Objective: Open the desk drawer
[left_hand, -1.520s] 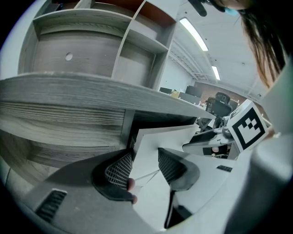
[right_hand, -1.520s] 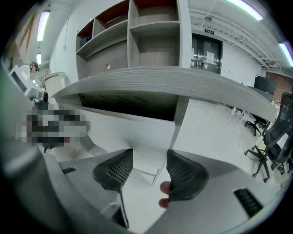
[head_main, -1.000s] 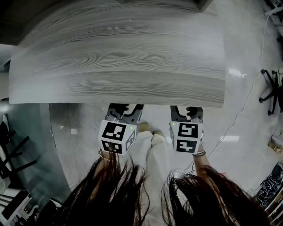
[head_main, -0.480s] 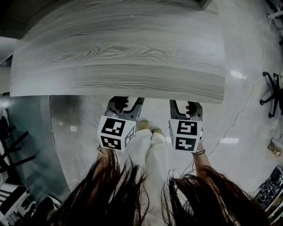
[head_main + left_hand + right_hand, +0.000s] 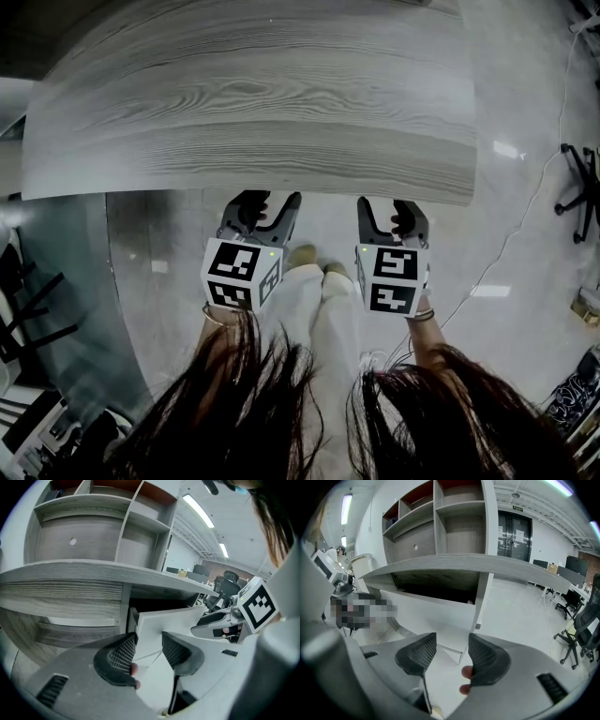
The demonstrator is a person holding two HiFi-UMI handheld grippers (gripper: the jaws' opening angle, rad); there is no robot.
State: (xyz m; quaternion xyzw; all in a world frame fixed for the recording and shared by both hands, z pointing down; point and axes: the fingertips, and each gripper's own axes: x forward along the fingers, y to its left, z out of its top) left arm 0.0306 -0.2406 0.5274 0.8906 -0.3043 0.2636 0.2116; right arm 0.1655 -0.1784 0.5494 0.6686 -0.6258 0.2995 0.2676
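Observation:
The grey wood desk top (image 5: 253, 103) fills the upper head view, and its front edge hides the drawer there. In the left gripper view the white drawer front (image 5: 161, 620) sits under the desk (image 5: 70, 581) with a dark gap above it and looks pulled out a little. The right gripper view shows the same white front (image 5: 426, 609) below a dark opening. My left gripper (image 5: 261, 208) (image 5: 146, 651) and right gripper (image 5: 392, 211) (image 5: 451, 654) both hang open just short of the desk edge, with nothing between the jaws.
Open shelving (image 5: 454, 522) rises behind the desk. A desk support panel (image 5: 482, 602) stands right of the drawer. Office chairs (image 5: 579, 192) and a floor cable (image 5: 506, 244) lie to the right. A glass partition (image 5: 66, 281) stands at the left. The person's legs and shoes (image 5: 319, 272) are between the grippers.
Both grippers have drawn back from under the desk edge toward the person, so more of their open jaws shows in the head view.

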